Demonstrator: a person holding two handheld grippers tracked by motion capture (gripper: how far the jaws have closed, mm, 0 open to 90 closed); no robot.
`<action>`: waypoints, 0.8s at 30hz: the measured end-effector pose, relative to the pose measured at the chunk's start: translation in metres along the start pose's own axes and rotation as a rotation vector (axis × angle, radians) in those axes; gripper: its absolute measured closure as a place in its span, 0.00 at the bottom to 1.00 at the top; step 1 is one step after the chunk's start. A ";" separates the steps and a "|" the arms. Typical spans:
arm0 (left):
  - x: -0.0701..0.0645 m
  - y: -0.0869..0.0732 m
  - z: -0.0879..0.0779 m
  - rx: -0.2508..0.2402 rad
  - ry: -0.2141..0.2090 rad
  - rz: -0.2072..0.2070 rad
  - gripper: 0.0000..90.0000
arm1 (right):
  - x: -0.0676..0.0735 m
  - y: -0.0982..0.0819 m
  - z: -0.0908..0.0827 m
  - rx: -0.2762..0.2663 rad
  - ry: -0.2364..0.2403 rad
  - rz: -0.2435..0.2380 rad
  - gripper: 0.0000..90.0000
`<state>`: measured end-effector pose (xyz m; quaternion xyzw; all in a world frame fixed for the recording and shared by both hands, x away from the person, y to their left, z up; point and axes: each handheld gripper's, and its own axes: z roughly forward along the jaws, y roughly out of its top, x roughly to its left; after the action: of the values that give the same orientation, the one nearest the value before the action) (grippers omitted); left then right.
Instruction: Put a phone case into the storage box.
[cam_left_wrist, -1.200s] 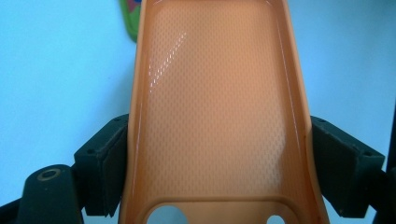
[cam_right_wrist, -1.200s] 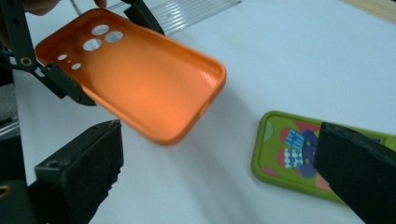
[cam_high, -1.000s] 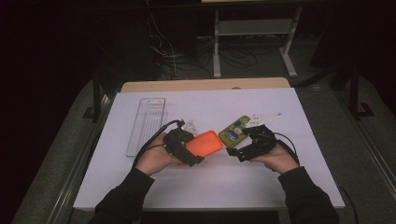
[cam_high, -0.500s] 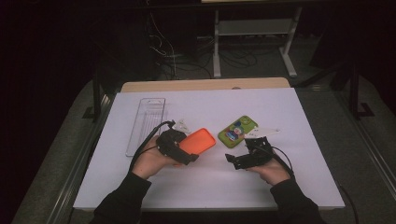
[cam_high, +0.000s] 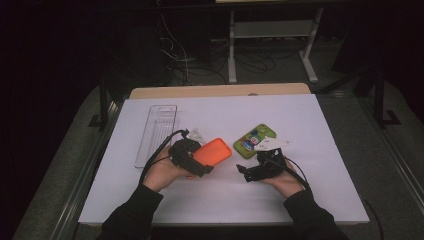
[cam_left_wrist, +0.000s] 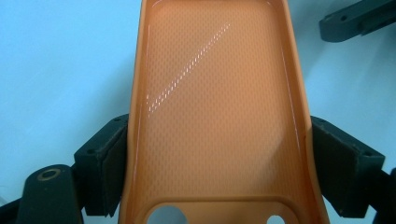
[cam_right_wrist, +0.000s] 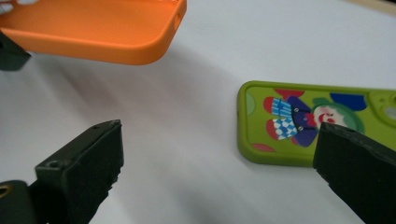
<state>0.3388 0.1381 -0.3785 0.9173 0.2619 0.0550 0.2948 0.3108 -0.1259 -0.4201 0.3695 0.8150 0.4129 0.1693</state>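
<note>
White paper covers the tabletop (cam_high: 320, 130), with dark floor and cable clutter behind it at the top of the high view. Left of centre in that view we see the orange phone case (cam_high: 213, 152), held off the surface by the left tongs (cam_high: 199, 161); in the left gripper view its hollow inside faces the camera and the two black jaws press on its long edges, so the grip is wide but firm. Right of it, flat on the paper, lies the green cartoon phone case (cam_high: 255, 140).

A second ago the right tongs (cam_high: 250, 176) sat right against the orange case with the green one beside them; now they have drawn back toward the lower right of the frame, and the green case lies free. In the right gripper view their jaws stand wide with bare paper between them. We judge that the green case has been set down, leaving the orange one as the piece in hand.

At the left of the high view lies a clear plastic tray (cam_high: 157, 131).
</note>
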 end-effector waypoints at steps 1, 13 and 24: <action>0.000 0.000 0.000 -0.002 0.008 0.012 0.17 | 0.001 0.000 0.000 0.004 -0.005 -0.011 0.01; 0.000 0.000 0.000 0.000 0.003 0.004 0.17 | 0.013 -0.001 0.005 0.004 -0.101 -0.210 0.01; 0.001 0.000 0.001 0.005 0.008 0.027 0.17 | 0.024 -0.002 0.006 -0.006 -0.226 -0.462 0.01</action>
<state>0.3397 0.1381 -0.3794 0.9213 0.2506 0.0621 0.2907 0.2965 -0.1057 -0.4247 0.2169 0.8524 0.3219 0.3504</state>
